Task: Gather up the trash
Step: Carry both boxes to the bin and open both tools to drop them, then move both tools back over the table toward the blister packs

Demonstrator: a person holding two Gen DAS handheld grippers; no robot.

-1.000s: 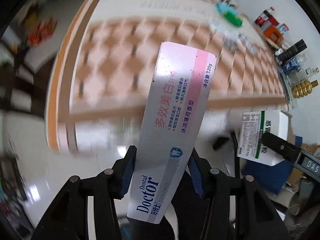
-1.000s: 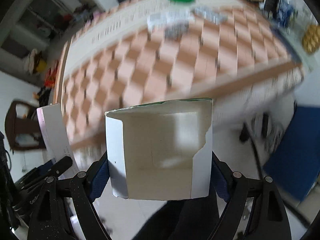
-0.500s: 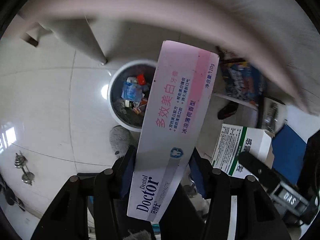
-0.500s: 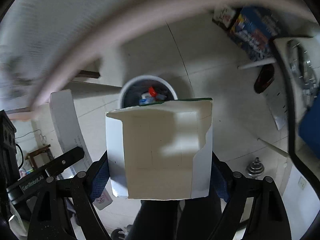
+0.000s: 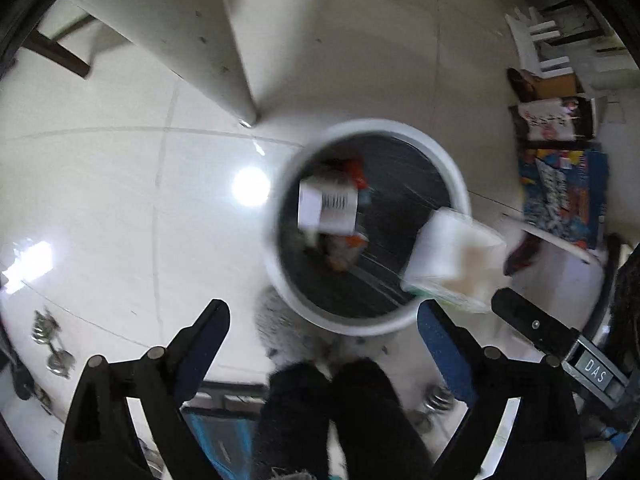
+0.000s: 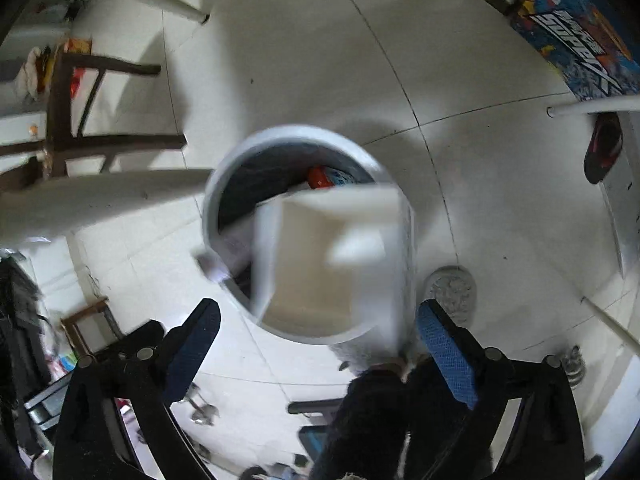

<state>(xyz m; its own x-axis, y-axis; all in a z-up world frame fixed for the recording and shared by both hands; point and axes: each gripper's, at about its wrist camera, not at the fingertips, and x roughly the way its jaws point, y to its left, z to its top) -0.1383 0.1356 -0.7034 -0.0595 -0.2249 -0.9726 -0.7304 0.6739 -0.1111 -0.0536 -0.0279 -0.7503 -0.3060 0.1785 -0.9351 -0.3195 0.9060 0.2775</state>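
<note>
Both grippers are pointing down over the white trash bin (image 5: 366, 322) on the tiled floor (image 5: 120, 200). Left gripper (image 5: 323, 312) jaws are opening wide, nothing between them; the toothpaste box (image 5: 328, 208) is lying blurred inside the bin. Right gripper (image 6: 318, 314) jaws are opening wide too; the white carton (image 6: 332, 256) is sitting loose over the bin mouth, blurred, touching neither pad.

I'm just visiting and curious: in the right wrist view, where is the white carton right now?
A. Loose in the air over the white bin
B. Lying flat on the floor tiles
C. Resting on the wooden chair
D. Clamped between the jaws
A: the blurred white carton hangs free over the white bin, and the right gripper has its jaws opening, clear of it.
</note>
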